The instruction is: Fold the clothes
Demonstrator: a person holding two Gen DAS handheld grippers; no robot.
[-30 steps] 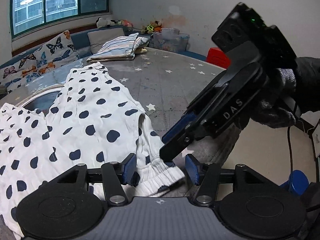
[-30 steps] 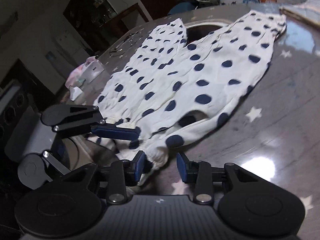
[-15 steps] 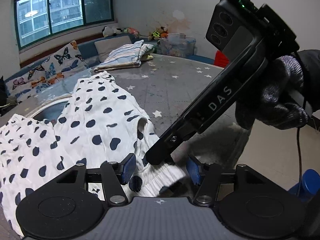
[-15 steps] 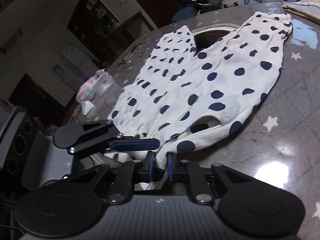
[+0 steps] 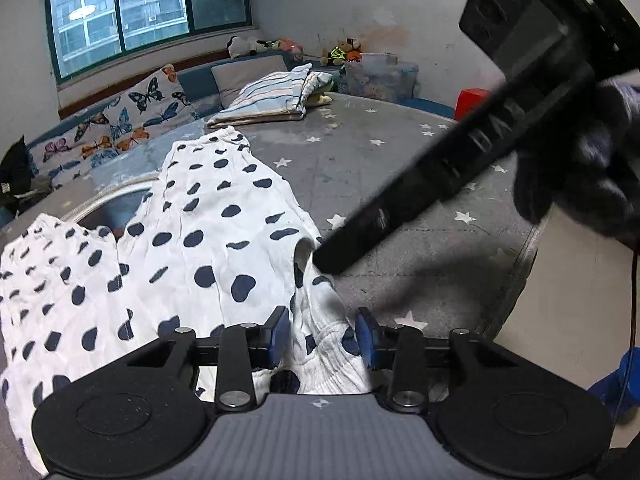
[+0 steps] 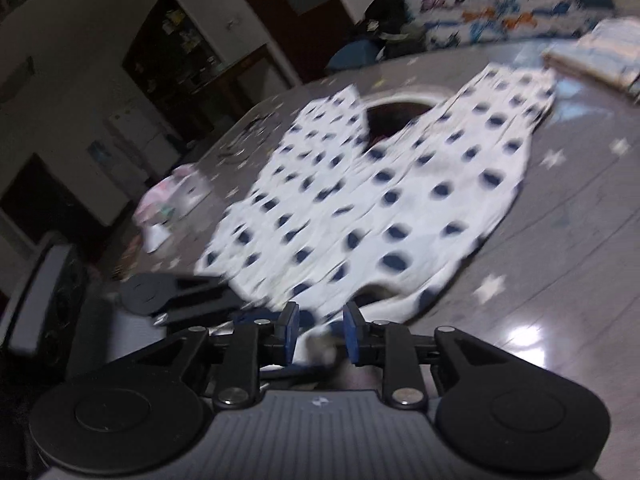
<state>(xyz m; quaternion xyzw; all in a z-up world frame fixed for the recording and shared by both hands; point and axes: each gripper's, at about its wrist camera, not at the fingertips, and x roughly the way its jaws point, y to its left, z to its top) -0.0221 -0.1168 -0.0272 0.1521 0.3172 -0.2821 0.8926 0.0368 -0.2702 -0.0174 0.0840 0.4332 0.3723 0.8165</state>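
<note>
White trousers with dark polka dots [image 5: 192, 248] lie spread on the grey star-patterned table [image 5: 384, 160]. Their elastic waistband [image 5: 324, 356] sits between the blue pads of my left gripper [image 5: 322, 336], whose jaws stand open around it. My right gripper [image 6: 318, 332] reaches in from the right in the left wrist view [image 5: 324, 262]; its jaws are close together with waistband cloth between them. The right wrist view is blurred; the trousers [image 6: 380, 192] stretch away from it.
A folded striped garment [image 5: 276, 96] lies at the table's far side. A butterfly-print sofa [image 5: 120, 120] and window are behind. A round hole in the table [image 5: 116, 212] shows between the trouser legs. The table edge [image 5: 528, 248] is at right.
My right gripper closed on the waistband half a second ago and now stands slightly wider. It has swung left and pulled the cloth up. My left gripper has moved in around the waistband.
</note>
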